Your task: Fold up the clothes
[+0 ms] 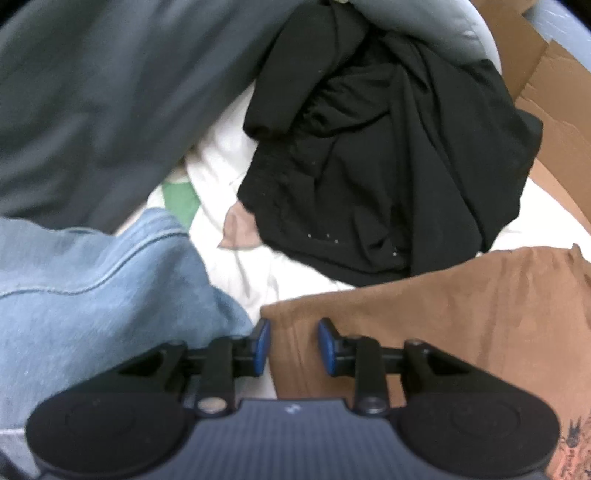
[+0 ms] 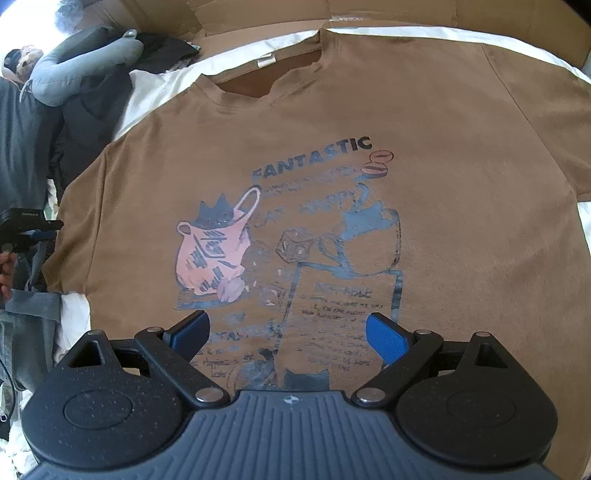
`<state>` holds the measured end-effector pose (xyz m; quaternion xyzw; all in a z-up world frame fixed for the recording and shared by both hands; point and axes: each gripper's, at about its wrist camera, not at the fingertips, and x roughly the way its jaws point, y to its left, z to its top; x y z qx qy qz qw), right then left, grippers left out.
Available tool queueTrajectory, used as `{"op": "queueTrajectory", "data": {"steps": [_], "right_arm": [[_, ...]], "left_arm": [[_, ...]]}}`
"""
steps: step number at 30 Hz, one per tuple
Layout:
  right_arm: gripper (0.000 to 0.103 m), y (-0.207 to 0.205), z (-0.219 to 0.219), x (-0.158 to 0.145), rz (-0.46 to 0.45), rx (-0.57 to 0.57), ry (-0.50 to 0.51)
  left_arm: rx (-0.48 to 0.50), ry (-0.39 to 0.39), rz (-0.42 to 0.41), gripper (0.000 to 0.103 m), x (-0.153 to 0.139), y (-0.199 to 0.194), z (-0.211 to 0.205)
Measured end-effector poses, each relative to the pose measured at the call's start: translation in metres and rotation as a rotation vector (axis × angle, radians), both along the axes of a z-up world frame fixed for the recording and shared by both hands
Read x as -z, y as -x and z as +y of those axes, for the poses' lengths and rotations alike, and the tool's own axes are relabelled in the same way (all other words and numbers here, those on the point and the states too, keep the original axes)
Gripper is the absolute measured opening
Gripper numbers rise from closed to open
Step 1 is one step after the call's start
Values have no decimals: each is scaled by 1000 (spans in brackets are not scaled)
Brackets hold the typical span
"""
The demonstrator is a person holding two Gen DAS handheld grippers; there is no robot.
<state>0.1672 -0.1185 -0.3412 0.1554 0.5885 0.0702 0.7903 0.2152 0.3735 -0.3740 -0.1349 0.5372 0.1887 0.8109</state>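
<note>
A brown T-shirt [image 2: 461,184] with a blue and pink cat print lies flat, front up, on a white sheet [image 2: 155,88]. My right gripper [image 2: 288,332] hovers open over the lower part of the print, its blue pads wide apart and empty. My left gripper [image 1: 295,343] sits over the edge of the shirt's left sleeve [image 1: 443,314]. Its jaws stand a little apart, with brown cloth showing in the gap and the pads not pressing on it. In the right wrist view the left gripper [image 2: 50,229] shows at that sleeve's end, with a hand [image 2: 5,266] behind it.
A crumpled black garment [image 1: 369,166], light blue denim [image 1: 92,295] and a dark grey garment [image 1: 92,92] lie piled to the shirt's left. Brown cardboard [image 2: 258,14] borders the sheet at the far side. A grey stuffed shape [image 2: 85,66] lies at the far left.
</note>
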Motion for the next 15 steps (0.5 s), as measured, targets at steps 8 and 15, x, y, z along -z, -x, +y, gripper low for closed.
{"op": "queueTrajectory", "data": {"steps": [8,15], "right_arm": [[95,-1,3,7,14,2,-1],[95,-2,2,8,16,6,-6]], "left_arm": [[14,-52,2,40,11,-14,-3],[64,-90,-28,8,5,-11,0]]}}
